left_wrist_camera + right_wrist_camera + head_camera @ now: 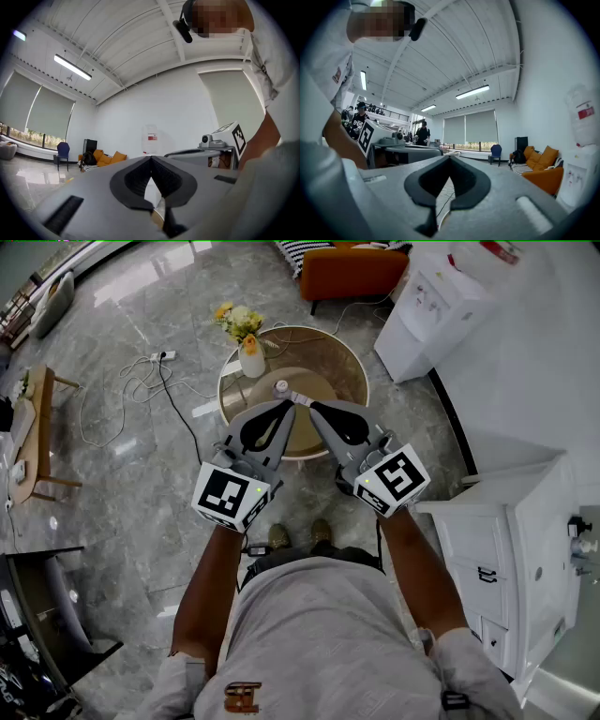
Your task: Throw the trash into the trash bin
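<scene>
I hold both grippers level in front of me, above the near edge of a round wooden table (349, 360). My left gripper (288, 403) and my right gripper (310, 406) point inward, and their tips almost touch each other. Both have their jaws closed with nothing between them; the left gripper (151, 158) and the right gripper (450, 158) show the same in their own views. A small white round object (281, 387) lies on the table just beyond the tips. I see no trash bin in any view.
A vase of yellow flowers (248, 345) stands on the table's left side. A white water dispenser (427, 310) and an orange sofa (352, 272) are at the back. A white cabinet (511, 549) stands at my right. Cables and a power strip (150, 367) lie on the floor at left.
</scene>
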Tool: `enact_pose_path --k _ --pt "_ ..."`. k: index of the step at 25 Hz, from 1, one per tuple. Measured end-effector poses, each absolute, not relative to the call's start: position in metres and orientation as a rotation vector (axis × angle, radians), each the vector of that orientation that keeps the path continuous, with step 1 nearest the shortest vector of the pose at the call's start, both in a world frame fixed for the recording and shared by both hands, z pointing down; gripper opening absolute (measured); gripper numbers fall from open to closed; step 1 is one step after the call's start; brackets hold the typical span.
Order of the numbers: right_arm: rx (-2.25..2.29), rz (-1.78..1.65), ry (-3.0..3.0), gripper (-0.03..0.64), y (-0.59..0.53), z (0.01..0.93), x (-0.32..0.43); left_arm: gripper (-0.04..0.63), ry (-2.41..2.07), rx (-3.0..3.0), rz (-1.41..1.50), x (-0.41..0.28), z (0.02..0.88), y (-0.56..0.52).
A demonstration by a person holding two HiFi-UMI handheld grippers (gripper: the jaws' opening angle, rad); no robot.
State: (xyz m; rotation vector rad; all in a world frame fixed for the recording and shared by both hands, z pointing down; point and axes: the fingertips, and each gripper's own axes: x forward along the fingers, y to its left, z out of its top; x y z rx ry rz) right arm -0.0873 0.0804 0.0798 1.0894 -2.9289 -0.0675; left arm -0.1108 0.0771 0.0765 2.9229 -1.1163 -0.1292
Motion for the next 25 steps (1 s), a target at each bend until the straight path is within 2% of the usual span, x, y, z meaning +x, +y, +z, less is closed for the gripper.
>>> enact_pose_path --k 25 --pt "1.178 -0.035 -2.8 0.002 0.042 0.125 -0.138 0.0 -1.138 2.889 -0.116 -0.175 0.12 0.036"
